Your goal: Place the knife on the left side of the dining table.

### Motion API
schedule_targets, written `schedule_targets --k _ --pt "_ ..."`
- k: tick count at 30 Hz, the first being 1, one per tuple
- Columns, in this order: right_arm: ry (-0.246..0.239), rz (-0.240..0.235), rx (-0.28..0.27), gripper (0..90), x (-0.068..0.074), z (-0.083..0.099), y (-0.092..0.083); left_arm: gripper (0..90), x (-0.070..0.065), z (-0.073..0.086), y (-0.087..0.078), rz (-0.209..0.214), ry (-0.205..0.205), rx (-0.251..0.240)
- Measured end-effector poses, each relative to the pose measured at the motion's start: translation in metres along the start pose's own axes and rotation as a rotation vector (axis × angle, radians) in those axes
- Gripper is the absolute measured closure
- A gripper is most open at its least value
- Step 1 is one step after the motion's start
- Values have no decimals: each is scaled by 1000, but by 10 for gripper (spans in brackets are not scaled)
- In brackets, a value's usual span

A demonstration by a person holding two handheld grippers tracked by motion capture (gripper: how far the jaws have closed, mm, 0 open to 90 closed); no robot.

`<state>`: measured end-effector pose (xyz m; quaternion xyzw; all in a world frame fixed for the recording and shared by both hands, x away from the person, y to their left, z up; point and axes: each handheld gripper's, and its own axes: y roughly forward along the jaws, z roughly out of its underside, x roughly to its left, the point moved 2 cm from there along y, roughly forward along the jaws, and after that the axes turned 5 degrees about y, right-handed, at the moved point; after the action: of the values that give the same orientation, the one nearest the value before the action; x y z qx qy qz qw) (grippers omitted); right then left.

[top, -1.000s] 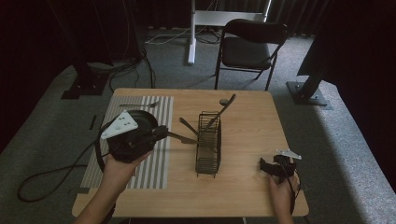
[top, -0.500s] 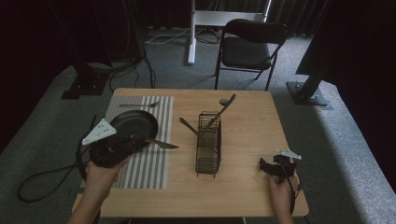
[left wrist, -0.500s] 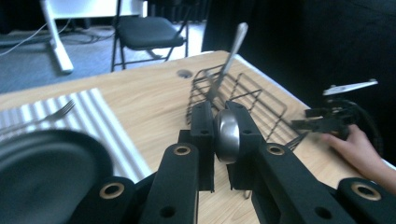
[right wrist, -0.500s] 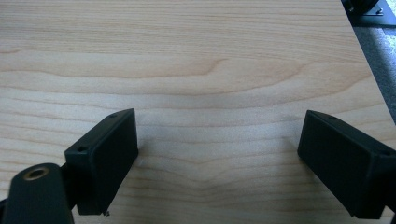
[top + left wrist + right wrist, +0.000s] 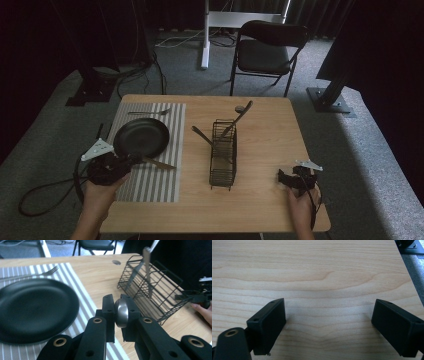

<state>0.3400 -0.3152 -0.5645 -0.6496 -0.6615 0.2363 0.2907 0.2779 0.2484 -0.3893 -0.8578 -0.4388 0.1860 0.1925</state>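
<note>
My left gripper (image 5: 111,168) sits at the near left edge of the striped placemat (image 5: 155,185). It is shut on the handle of a metal knife (image 5: 156,163), whose blade points right over the mat, just in front of the black plate (image 5: 141,136). In the left gripper view the knife's rounded butt (image 5: 121,313) shows clamped between the jaws of the left gripper (image 5: 117,308). My right gripper (image 5: 292,179) rests near the table's front right corner. In its own view the right gripper (image 5: 328,315) is open over bare wood.
A black wire caddy (image 5: 223,152) stands mid-table with a spoon (image 5: 241,116) and another utensil (image 5: 202,135) leaning out. A fork (image 5: 150,112) lies at the mat's far end. A folding chair (image 5: 267,47) stands beyond the table (image 5: 270,135).
My left gripper has drawn back from over the plate toward the near left, bringing the knife along. The plate is now uncovered. The right gripper has stayed put.
</note>
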Motion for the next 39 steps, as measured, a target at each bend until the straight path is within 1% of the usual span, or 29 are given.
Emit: schedule_targets --k 2,3,5,7,9,10,11,12,13,14,15,16,17,19,20,21,22,23,24,25,26,27,30,33,34,36,37,38,39 --pt "0 0 1 112 0 0 0 835 2 3 1 0 -5 8" --pt "0 0 0 112 0 0 0 835 4 8 2 4 -20 13" --pt "0 0 0 112 0 0 0 835 6 13 4 3 -31 21" --pt "0 0 0 112 0 0 0 835 8 17 6 -5 -30 32" --pt "0 0 1 112 0 0 0 835 9 18 7 1 -38 34" --pt "0 1 0 112 0 0 0 835 12 23 10 19 -59 43" --pt "0 0 0 112 0 0 0 835 12 23 10 19 -59 43" --pt "0 0 1 112 0 0 0 835 15 23 10 22 -74 43" --pt "0 1 1 112 0 0 0 835 15 23 10 22 -74 43" --pt "-1 1 1 112 0 0 0 835 17 25 9 25 -91 41" --pt "-1 1 1 112 0 0 0 834 17 25 9 25 -91 41" --pt "-1 1 1 112 0 0 0 830 21 26 9 23 -109 39" --pt "-1 1 1 112 0 0 0 824 21 26 9 23 -109 39" --pt "0 1 1 112 0 0 0 807 30 31 8 -3 -145 38" --pt "-1 1 1 112 0 0 0 797 33 33 8 -4 -157 39" --pt "-1 1 1 112 0 0 0 792 33 33 8 -4 -157 39" --pt "-1 1 1 112 0 0 0 778 41 38 7 -18 -180 45" --pt "-1 1 1 112 0 0 0 768 41 38 7 -18 -180 45" --pt "-1 0 1 112 0 0 0 763 46 41 7 -21 -200 48" --pt "-1 0 1 112 0 0 0 759 46 41 7 -21 -200 48" --pt "0 1 1 112 0 0 0 747 53 44 6 -30 -212 52" --pt "0 1 1 112 0 0 0 742 53 44 6 -30 -212 52" --pt "-1 1 2 112 0 0 0 722 60 48 6 -40 -236 57" --pt "0 0 1 112 0 0 0 711 61 49 6 -45 -241 56" --pt "0 1 1 112 0 0 0 709 64 51 5 -44 -247 61" --pt "1 1 1 112 0 0 0 702 68 54 5 -48 -261 64" --pt "0 1 2 112 0 0 0 701 73 57 6 -40 -282 68" --pt "0 1 2 112 0 0 0 695 73 57 6 -40 -282 68" --pt "1 0 1 112 0 0 0 688 79 61 7 -42 -296 78"
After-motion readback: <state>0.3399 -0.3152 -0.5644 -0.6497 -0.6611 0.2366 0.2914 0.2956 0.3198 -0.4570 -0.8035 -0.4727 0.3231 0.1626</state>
